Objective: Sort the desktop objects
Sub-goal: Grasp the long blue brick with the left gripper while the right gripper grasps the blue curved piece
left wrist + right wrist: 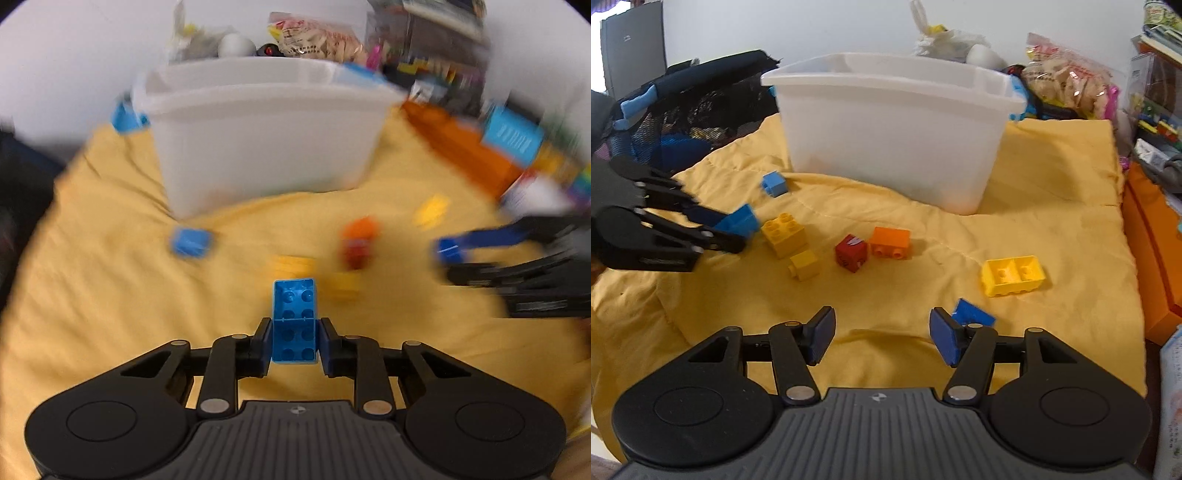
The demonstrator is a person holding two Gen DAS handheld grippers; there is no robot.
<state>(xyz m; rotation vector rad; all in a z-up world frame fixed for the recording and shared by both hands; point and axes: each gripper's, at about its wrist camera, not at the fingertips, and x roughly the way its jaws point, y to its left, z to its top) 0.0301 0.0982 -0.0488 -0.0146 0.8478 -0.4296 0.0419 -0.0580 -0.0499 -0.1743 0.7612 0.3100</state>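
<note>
Up close, your left wrist view shows the left claw [294, 334] pinching a blue building brick [294, 320], pads pressed on its two long sides, studs facing the camera; everything past it there is smeared by blur. Your right wrist view is sharp and shows the same left claw [737, 232] from the side at the left edge, with that blue building brick [738, 221] in its tips just above the yellow quilt [1052, 192]. Only that sharp view lets you read the loose pieces on the quilt: a small blue cube [774, 184] near the tub's front corner, a yellow four-stud brick [783, 230] just beside the held brick, a smaller yellow block [804, 264] touching it, a red block [851, 252] next to an orange brick [890, 242], a yellow brick lying hollow side up [1013, 275], and a dark blue piece [973, 313] just beyond your right claw's right pad. Your right claw [882, 334] stands spread, with nothing between its pads. The white plastic tub [894, 136] sits at the back of the quilt; its walls are cloudy and neither view looks over the rim, so you cannot tell what lies inside. An orange box [1145, 236] stands at the quilt's right edge.
</note>
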